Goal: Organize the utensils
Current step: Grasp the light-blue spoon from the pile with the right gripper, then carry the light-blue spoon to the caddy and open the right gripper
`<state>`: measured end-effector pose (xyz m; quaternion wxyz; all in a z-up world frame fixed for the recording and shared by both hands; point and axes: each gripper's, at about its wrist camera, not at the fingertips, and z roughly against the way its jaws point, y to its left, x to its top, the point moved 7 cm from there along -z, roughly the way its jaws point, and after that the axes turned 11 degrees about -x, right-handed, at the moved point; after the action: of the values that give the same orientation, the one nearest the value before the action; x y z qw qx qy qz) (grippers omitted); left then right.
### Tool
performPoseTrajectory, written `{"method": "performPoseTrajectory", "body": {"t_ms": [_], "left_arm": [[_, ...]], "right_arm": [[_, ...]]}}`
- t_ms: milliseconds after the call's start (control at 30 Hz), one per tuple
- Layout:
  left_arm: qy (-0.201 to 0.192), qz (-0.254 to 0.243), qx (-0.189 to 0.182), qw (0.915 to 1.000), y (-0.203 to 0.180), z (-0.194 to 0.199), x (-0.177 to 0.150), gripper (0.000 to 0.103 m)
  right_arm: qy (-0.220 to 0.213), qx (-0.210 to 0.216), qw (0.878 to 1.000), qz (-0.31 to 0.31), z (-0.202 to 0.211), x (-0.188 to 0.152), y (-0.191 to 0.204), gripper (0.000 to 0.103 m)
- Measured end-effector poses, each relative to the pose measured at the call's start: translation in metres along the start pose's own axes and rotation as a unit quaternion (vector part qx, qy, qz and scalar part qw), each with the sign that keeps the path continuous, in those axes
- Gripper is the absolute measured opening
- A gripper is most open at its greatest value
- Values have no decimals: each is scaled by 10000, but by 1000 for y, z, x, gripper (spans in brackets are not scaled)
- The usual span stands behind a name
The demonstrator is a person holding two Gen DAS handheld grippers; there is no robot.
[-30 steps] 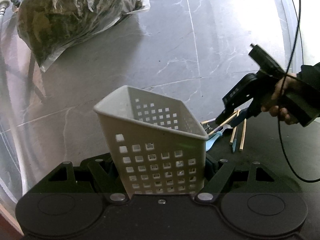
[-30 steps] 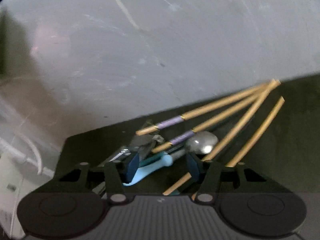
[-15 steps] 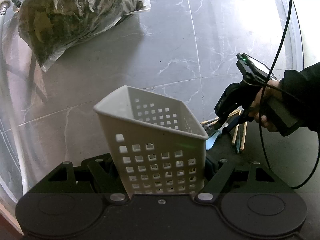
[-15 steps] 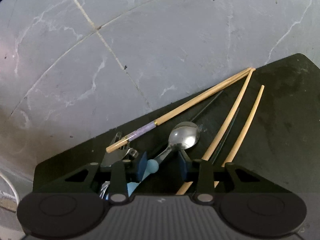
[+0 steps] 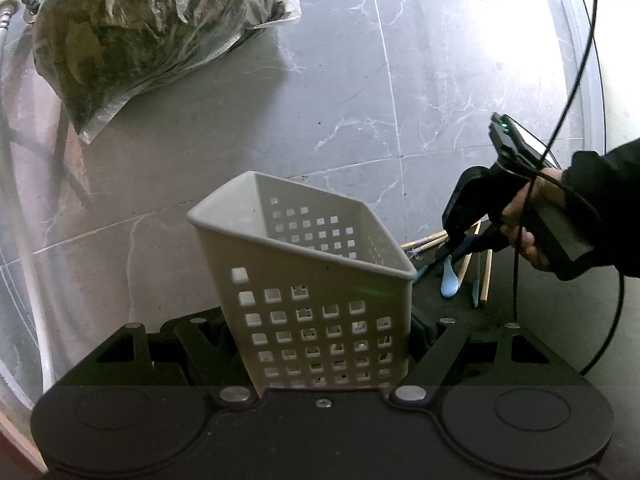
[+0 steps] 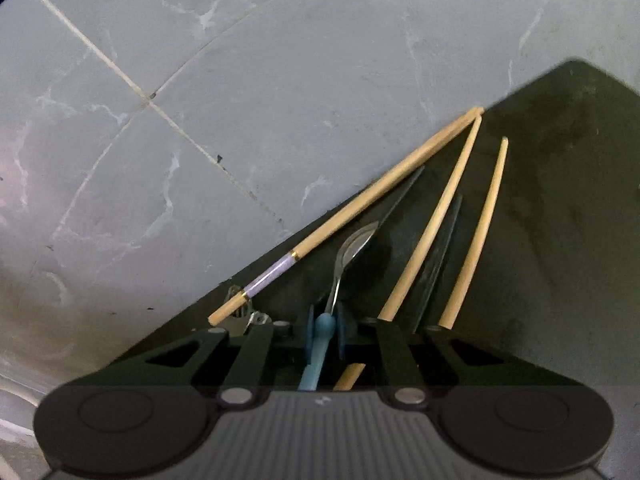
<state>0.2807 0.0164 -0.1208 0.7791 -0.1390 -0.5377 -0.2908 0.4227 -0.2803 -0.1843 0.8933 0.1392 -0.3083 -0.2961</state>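
My left gripper point(image 5: 320, 320) is shut on a white perforated basket point(image 5: 304, 272), held tilted with its open mouth facing up and away. To its right, a hand holds my right gripper point(image 5: 460, 250) down on a black mat point(image 5: 540, 320). In the right wrist view my right gripper point(image 6: 325, 332) has its jaws closing, and the blue pads point(image 6: 310, 334) press the light blue handle of a metal spoon point(image 6: 356, 244). The spoon's bowl stands on its edge. A chopstick with a purple band point(image 6: 360, 208), two plain wooden chopsticks point(image 6: 436, 220) and dark chopsticks point(image 6: 440, 248) lie around it.
A clear plastic bag of dark green stuff point(image 5: 152, 28) lies on the grey marble floor point(image 5: 340, 100) at the far left. A white hose point(image 5: 24, 240) runs along the left edge. A black cable point(image 5: 576, 80) hangs over the right hand.
The right gripper's jaws have narrowed onto the spoon's blue handle and the gripper has rolled. The spoon's bowl has turned from flat onto its edge. The left gripper and basket have stayed put.
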Motion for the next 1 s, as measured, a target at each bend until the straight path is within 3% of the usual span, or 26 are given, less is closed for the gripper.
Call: {"method": "performPoseTrajectory", "body": {"t_ms": [167,333,467,633,767,1000], "left_arm": [[-8,-3,-18,10000,1,-1,0,79],[-26,-3,-65,10000,2,-1,0,79],[-51,-14,-106,9999,4,0,-2,79],[-88,-27,-144,9999,5,0,-4,79],[-101,-30,-156,9998,6,2,-6,79],[-97,-55,-161,9998,6,1,-6,79]], "right_arm": [[-157,394,9990,-123,22,-10,-20,12],[-914,1100,9892,327,79,-13,-8,12],[-1505,1576,9705,1026,129,-22,33,12],[-1609,2208,9523,1358,160,-30,75,12],[-1793,2750,9299,1659,190,-48,106,12],[-2520,2968,8864,2502,187,-88,163,12]]}}
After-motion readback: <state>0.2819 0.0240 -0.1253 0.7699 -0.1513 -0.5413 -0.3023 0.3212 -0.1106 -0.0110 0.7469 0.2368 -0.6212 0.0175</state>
